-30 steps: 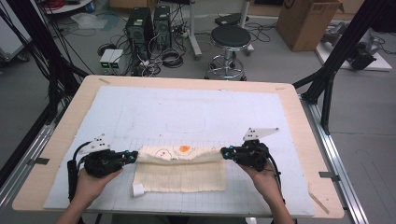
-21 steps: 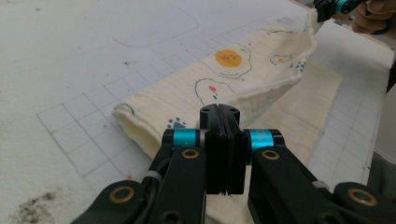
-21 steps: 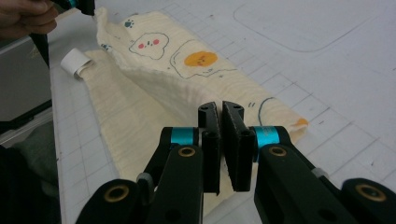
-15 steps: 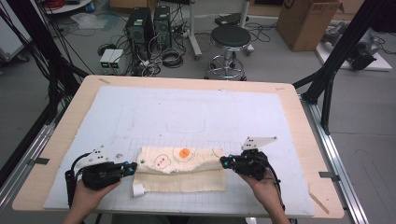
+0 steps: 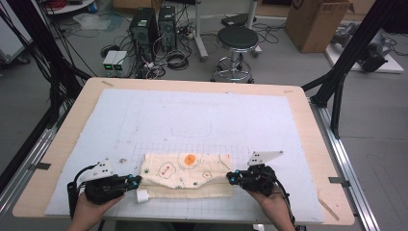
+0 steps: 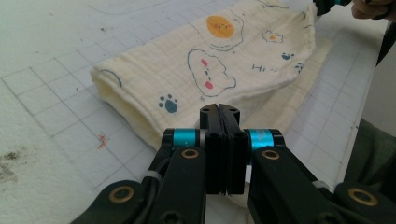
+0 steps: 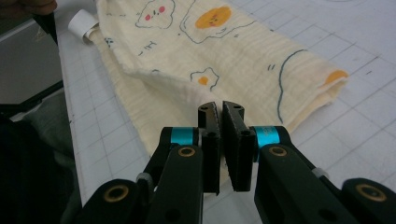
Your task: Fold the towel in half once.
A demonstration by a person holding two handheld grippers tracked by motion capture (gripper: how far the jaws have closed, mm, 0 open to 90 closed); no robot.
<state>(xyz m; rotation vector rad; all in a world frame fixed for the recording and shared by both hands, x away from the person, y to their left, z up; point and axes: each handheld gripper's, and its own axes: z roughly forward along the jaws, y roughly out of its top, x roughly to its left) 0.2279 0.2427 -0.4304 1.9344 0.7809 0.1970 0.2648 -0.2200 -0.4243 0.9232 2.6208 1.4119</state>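
I held both tongs at the near edge of the printed cloth, which lay folded on the gridded mat between them. My left gripper had its jaws pressed together, apparently pinching the cloth's near left corner, though the fabric there was hidden. My right gripper pinched the near right edge, jaws slightly apart around the fabric. To fold well, I judged both ends should lift evenly, with matched tension.
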